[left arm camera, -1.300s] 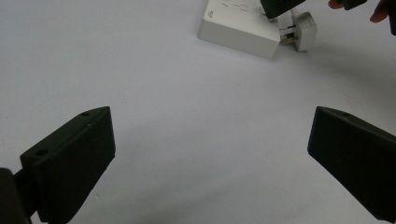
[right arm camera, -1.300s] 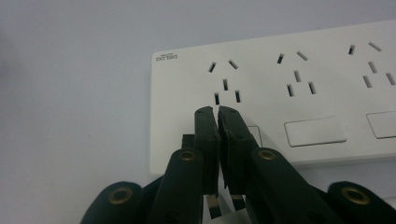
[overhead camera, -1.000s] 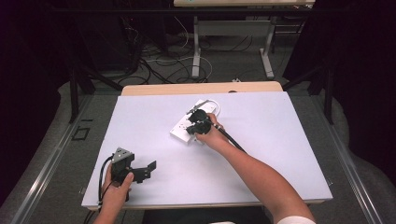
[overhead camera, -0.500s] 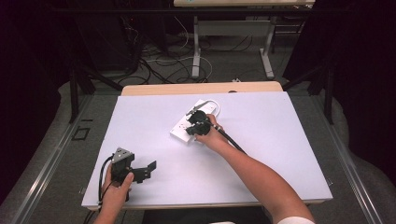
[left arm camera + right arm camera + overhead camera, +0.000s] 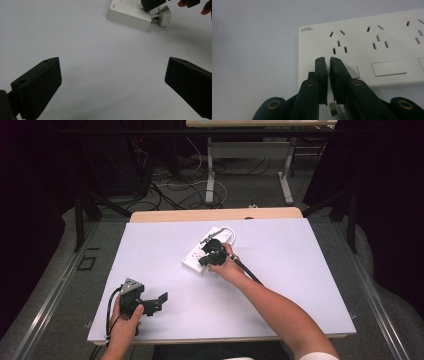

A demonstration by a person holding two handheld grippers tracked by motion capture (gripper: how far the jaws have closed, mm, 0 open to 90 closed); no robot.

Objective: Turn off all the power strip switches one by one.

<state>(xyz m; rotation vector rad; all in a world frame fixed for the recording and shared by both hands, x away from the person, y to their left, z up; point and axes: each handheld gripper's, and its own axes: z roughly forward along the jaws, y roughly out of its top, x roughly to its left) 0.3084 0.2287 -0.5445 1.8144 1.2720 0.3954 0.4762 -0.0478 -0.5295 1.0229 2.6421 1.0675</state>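
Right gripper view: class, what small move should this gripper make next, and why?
Probably lower the right gripper a little, so its tips press the switch. Its tongs are almost closed and sit just over that switch, the one nearest the branded end of the power strip. The left gripper is open and well away, so this looks like a one-handed press.

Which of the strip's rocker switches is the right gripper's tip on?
The end one nearest the logo: the right gripper covers that switch; the next switch lies clear.
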